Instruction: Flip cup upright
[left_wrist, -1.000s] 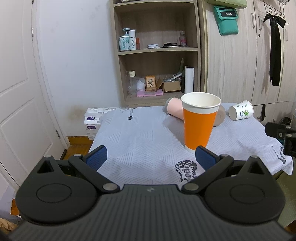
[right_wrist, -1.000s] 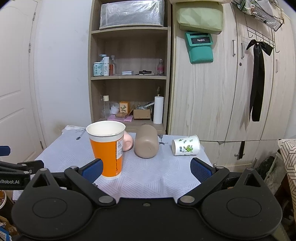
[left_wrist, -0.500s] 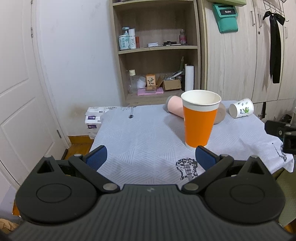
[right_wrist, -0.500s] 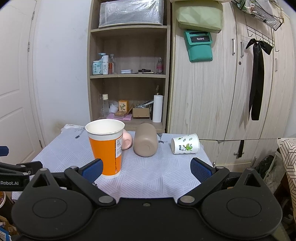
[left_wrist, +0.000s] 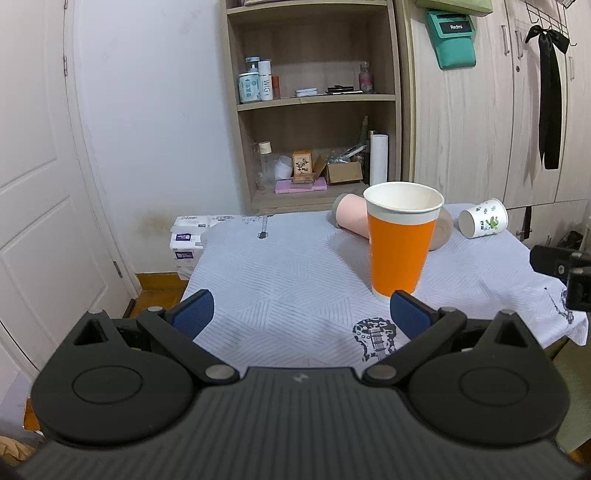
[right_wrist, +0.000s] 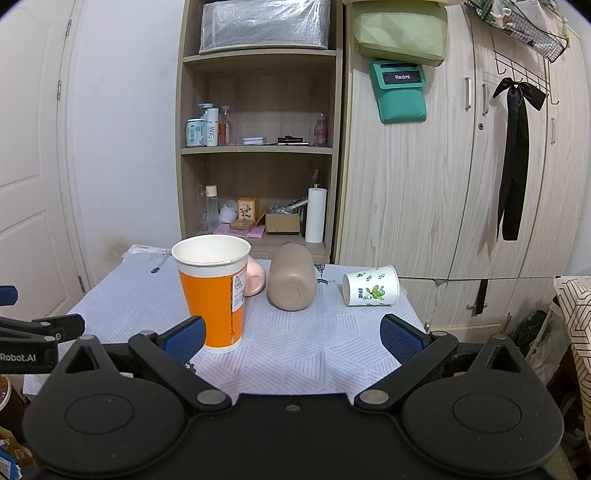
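Note:
An orange paper cup (left_wrist: 400, 240) stands upright on the table, also in the right wrist view (right_wrist: 214, 291). Behind it lie three cups on their sides: a pink cup (left_wrist: 351, 218) (right_wrist: 255, 277), a brown cup (right_wrist: 291, 282) (left_wrist: 443, 230), and a small white cup with green print (right_wrist: 371, 286) (left_wrist: 484, 223). My left gripper (left_wrist: 301, 315) is open and empty, in front of the orange cup. My right gripper (right_wrist: 293, 336) is open and empty, near the table's front edge.
The table has a grey patterned cloth (left_wrist: 288, 273) with guitar prints. A wooden shelf unit (right_wrist: 258, 147) and wardrobe doors (right_wrist: 443, 166) stand behind it. A white door (left_wrist: 33, 184) is at the left. Tissue packs (left_wrist: 186, 243) lie beside the table's far left corner.
Both grippers have drawn back and risen slightly from the table; the cups sit a little lower and smaller in view. The cups have not moved.

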